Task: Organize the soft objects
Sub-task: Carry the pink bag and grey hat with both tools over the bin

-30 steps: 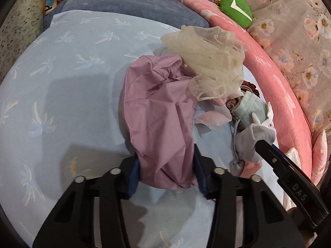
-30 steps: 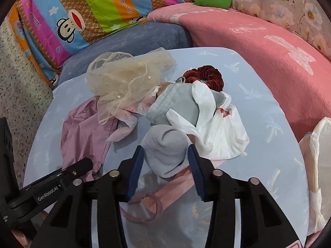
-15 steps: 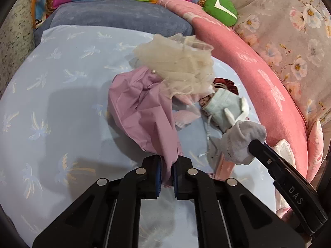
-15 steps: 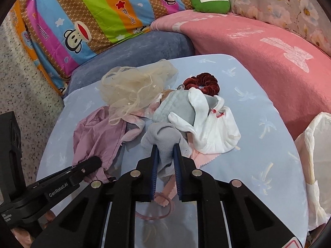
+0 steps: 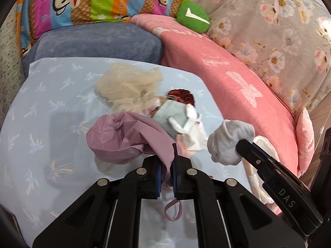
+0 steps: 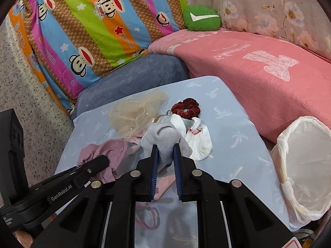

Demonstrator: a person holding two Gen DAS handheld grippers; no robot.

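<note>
Grippers both clamping fabric, each lifted clear of the blue sheet [image 6: 238, 124]. Left gripper [image 5: 165, 172] is pinching a corner of the mauve cloth [image 5: 126, 138], jaws nearly together, the cloth bunching and hanging out to the left above the sheet. Right gripper [image 6: 165, 157] is squeezing the grey sock [image 6: 163, 140] between its blue pads, jaws narrow with the knit bulging up over them; in the left view the sock [image 5: 229, 142] is dangling off that gripper's tip.

Remaining pile is lying mid-sheet: cream tulle [image 6: 136, 111] at the back left, dark red scrunchie [image 6: 186, 107] just to its right, a pale green garment [image 5: 171, 117] touching a white cloth [image 6: 198, 140] in front of them. A pink loop [image 5: 173, 210] is lying on the sheet under the left gripper, partly hidden.

Bin with a white liner [image 6: 306, 157] is standing off the sheet's right edge, mouth open. Pink blanket [image 6: 258, 72] is running along the far right, a grey cushion [image 6: 134, 76] and striped monkey-print pillow [image 6: 93, 31] behind, a green plush [image 6: 201, 18] wedged in the corner.
</note>
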